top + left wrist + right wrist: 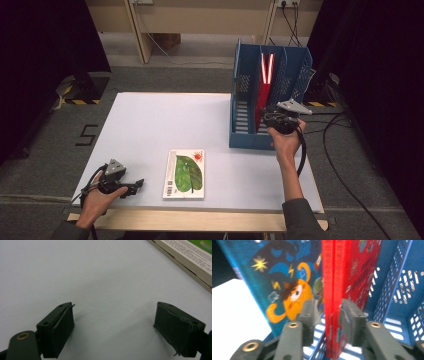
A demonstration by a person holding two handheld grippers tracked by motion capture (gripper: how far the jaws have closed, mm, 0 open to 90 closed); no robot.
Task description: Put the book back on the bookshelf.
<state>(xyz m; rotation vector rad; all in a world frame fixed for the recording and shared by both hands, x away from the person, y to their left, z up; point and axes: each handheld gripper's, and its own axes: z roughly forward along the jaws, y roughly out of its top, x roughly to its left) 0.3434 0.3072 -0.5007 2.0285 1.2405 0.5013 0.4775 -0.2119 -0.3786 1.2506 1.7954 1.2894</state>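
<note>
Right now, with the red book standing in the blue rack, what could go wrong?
The red book stands between the right hand-held gripper's parted jaws, so it may lean or tip against the blue rack wall. Pulling back crooked, a jaw could snag its spine. The leaf book lies flat, away from this.

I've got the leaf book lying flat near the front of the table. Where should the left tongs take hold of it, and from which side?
Take the leaf book by its long left edge, coming in level from the left, where the left tongs already stand open on the table. It lies flat, cover up, so only its thin edges give the jaws something to close on. That edge is probably best tipped up first.
</note>
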